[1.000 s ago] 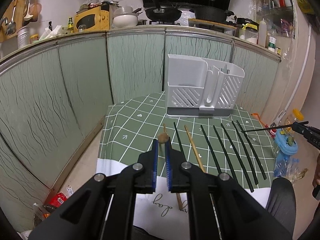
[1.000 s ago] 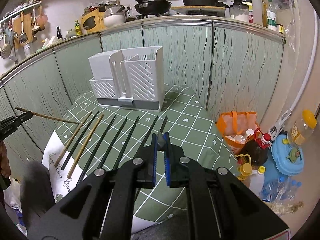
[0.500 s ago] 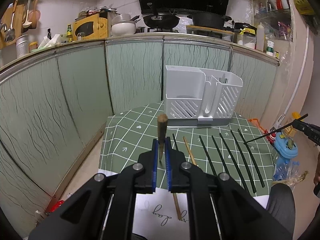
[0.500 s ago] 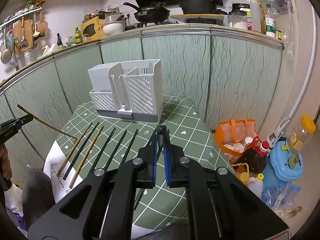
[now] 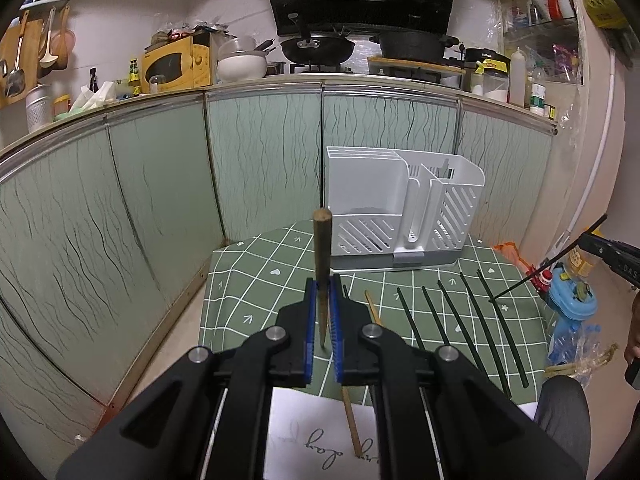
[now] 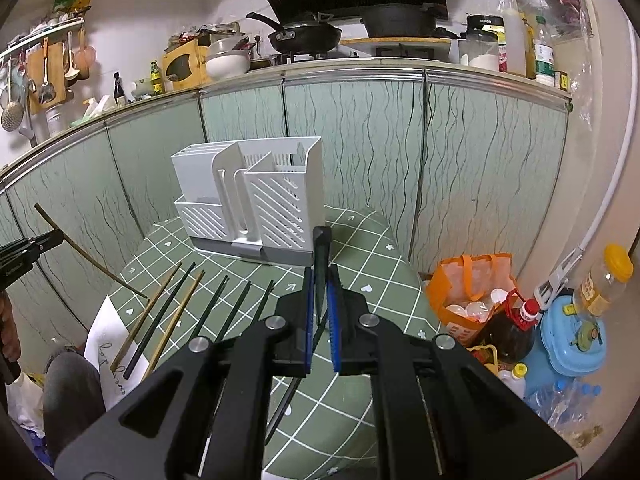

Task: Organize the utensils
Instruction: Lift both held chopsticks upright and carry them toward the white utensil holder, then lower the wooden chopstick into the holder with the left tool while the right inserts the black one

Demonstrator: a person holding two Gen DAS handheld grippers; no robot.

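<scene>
Gripping one chopstick each: left gripper point(image 5: 322, 312) wooden chopstick point(image 5: 321, 248), right gripper point(image 6: 319, 304) black chopstick point(image 6: 321, 264).

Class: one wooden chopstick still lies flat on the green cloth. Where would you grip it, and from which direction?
Grip the wooden chopstick near its thick near end, coming from above with the jaws across its width. It lies flat, with a black chopstick close alongside, so a narrow pinch is probably safest.

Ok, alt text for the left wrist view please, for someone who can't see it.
The left gripper is shut on a brown wooden chopstick, held raised and pointing toward a white slotted utensil holder at the back of a green checked tablecloth. Several dark chopsticks lie in a row on the cloth.
</scene>
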